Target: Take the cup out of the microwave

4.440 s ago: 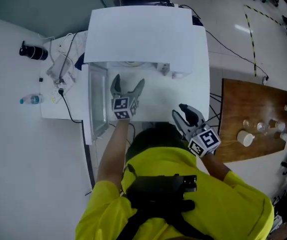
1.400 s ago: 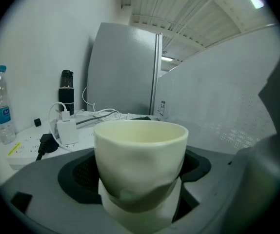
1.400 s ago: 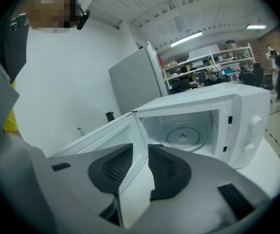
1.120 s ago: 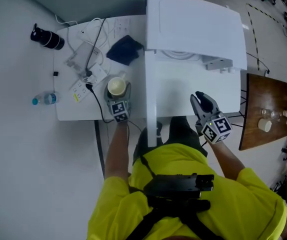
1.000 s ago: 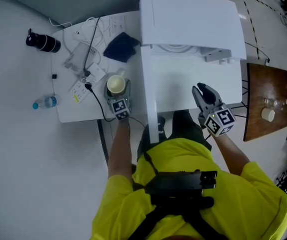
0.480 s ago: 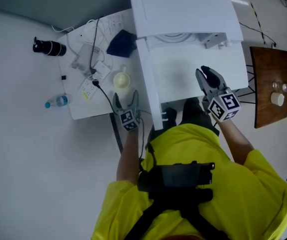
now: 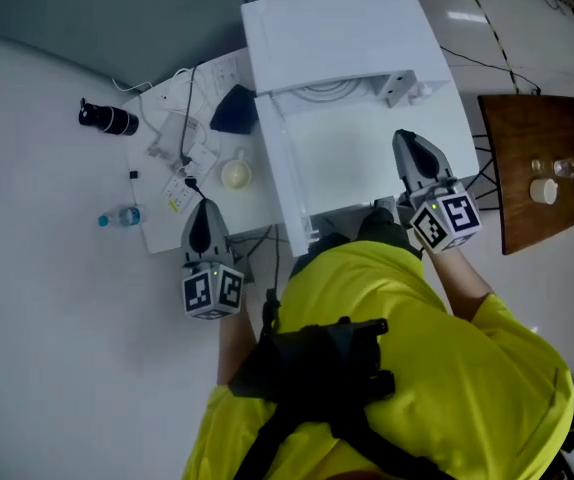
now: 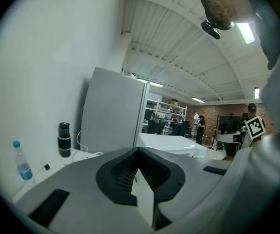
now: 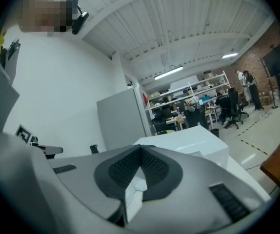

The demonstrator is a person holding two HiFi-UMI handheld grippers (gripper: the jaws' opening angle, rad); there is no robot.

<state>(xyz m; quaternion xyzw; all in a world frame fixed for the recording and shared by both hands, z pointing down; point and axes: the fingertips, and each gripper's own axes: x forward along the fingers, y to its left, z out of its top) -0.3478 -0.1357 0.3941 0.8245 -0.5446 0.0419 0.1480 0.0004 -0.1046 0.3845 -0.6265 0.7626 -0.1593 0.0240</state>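
Note:
The cream cup (image 7: 234, 175) stands on the white table (image 7: 167, 230) to the left of the white microwave (image 7: 337, 28), whose door (image 7: 289, 188) hangs open. My left gripper (image 7: 200, 215) is shut and empty, held high and nearer to me than the cup, apart from it. In the left gripper view its jaws (image 8: 139, 152) meet with nothing between them. My right gripper (image 7: 415, 153) is shut and empty too, in front of the microwave's opening at the right. In the right gripper view it (image 9: 141, 152) points over the microwave (image 9: 189, 143).
On the table lie a black flask (image 7: 107, 118), a water bottle (image 7: 120, 217), a power strip with cables (image 7: 179, 138) and a dark cloth (image 7: 233, 110). A wooden table (image 7: 527, 118) with small items stands at the right. A grey panel (image 8: 113, 113) rises behind.
The left gripper let go of the cup, which stays on the table, then drew back, rose and closed. The right gripper closed and lifted a little.

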